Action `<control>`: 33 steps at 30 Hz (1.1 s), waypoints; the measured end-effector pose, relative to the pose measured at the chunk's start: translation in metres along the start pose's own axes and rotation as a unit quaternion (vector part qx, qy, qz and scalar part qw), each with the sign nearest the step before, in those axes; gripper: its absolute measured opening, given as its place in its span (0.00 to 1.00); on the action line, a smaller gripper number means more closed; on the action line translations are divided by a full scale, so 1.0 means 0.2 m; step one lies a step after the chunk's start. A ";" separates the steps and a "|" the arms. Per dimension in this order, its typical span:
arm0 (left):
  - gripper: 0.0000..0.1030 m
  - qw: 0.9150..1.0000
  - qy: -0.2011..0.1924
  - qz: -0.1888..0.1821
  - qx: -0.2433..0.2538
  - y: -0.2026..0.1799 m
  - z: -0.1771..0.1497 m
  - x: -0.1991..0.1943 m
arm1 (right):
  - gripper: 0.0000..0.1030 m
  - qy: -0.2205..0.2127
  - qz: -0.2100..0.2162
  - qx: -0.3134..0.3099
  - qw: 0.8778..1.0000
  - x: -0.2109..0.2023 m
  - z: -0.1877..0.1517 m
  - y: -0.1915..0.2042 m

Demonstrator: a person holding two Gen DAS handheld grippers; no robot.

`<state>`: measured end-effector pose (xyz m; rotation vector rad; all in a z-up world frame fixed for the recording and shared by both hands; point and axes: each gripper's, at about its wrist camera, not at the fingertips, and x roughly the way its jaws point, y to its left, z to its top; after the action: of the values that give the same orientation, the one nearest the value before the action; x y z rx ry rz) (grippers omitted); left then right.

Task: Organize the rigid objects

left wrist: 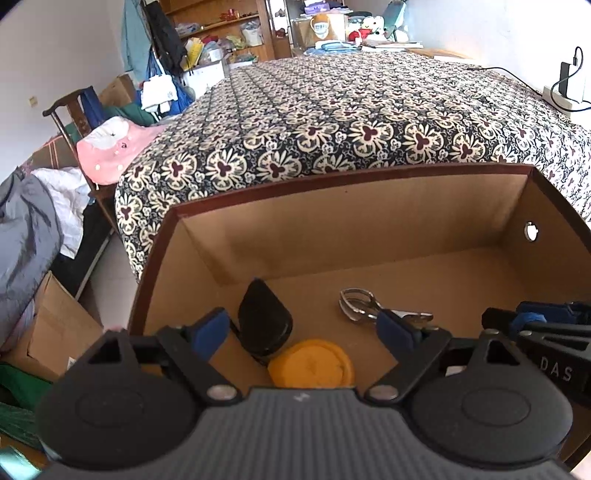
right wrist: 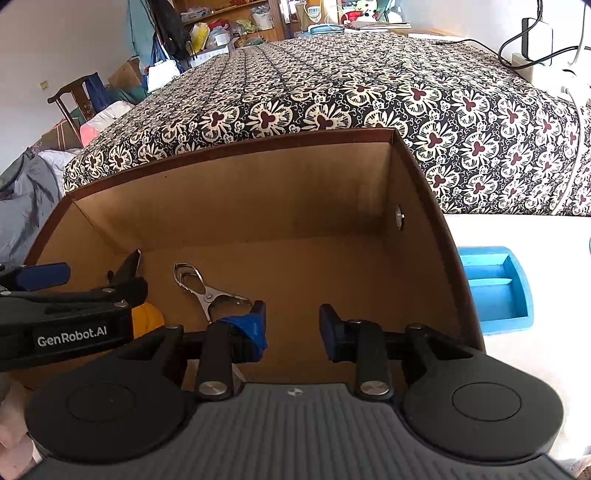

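Note:
An open cardboard box (left wrist: 347,177) with a dark red rim stands on the patterned bed. On its floor lie a black teardrop-shaped piece (left wrist: 264,325), a round yellow lid (left wrist: 312,363) and a metal spring clamp (left wrist: 364,304). My left gripper (left wrist: 303,330) hangs open inside the box above the black piece and the yellow lid, gripping nothing. My right gripper (right wrist: 293,328) is open just right of the clamp's (right wrist: 199,284) handles, with nothing between its blue pads (right wrist: 255,326). The left gripper (right wrist: 92,282) shows at the left edge of the right wrist view.
A light blue divided tray (right wrist: 495,288) sits on a white surface right of the box (right wrist: 454,236). The floral bedspread (left wrist: 332,110) stretches behind. A chair (left wrist: 70,114) with clothes, cartons and shelves crowd the left and back. Cables and a charger (right wrist: 535,33) lie far right.

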<state>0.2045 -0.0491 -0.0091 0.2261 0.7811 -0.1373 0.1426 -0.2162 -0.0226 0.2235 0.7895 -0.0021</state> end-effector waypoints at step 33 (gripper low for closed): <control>0.87 1.000 0.020 0.006 0.004 -0.01 0.00 0.02 | 0.12 0.005 0.022 0.000 1.000 0.00 -0.01 0.00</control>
<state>0.2076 -0.0512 -0.0117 0.2424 0.8184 -0.1246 0.1421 -0.2169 -0.0241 0.2404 0.7937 0.0408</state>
